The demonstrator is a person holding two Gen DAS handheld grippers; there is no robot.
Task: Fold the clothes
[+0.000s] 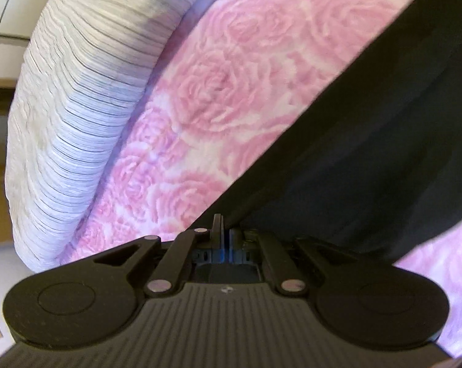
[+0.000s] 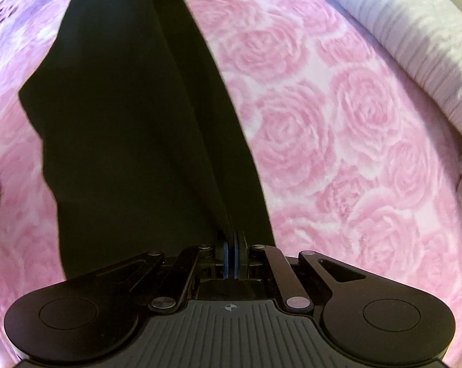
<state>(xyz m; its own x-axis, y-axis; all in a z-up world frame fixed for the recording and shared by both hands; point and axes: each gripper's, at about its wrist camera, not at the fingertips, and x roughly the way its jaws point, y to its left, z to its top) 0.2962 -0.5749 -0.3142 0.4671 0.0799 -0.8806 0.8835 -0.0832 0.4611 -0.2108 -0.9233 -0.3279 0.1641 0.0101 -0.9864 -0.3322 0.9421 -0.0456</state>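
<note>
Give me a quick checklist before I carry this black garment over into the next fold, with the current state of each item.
1. Left gripper pinching the black garment: ok, jaws closed on its edge.
2. Right gripper pinching the garment: ok, cloth runs into the closed jaws.
3. Cloth taut between the grips: cannot tell, neither view shows both.
4. Landing area on the pink rose blanket: ok, bare beside the garment.
5. White ribbed bedding clear of the garment: ok, apart from it.
6. Far end of garment lying flat: cannot tell, out of view.
</note>
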